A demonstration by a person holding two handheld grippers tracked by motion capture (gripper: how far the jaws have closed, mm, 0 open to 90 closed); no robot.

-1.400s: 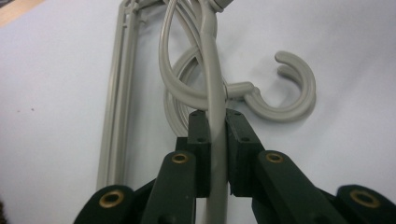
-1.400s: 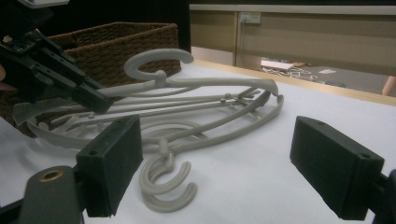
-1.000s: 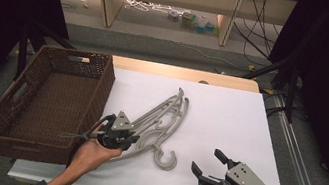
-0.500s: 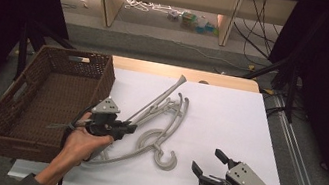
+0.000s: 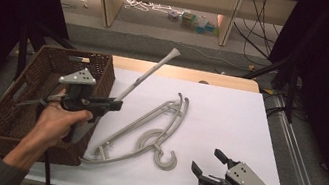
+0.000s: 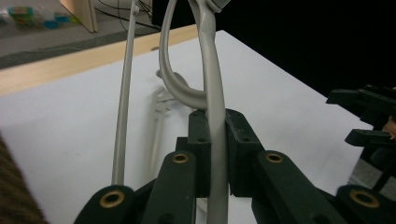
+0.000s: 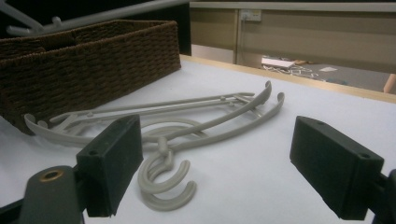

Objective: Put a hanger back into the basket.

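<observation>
1. High view: my left hand-held gripper [image 5: 112, 104] pinches a pale grey plastic clothes hanger [image 5: 148, 73], lifted and slanting over the edge of the dark brown woven wicker basket [image 5: 12, 112].
2. Left gripper view: pads clamp on its bar [image 6: 214, 140].
3. Two more grey hangers [image 5: 146, 130] lie on the white tabletop [image 5: 247, 131].
4. My right hand-held gripper [image 5: 208, 165] sits near them, spread, holding nothing.

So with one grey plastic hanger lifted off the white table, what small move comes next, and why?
Probably swing it left over the brown wicker basket. The left gripper is shut on the grey plastic hanger, which slants up clear of the two hangers on the table, and the basket sits right beside that hand.
</observation>
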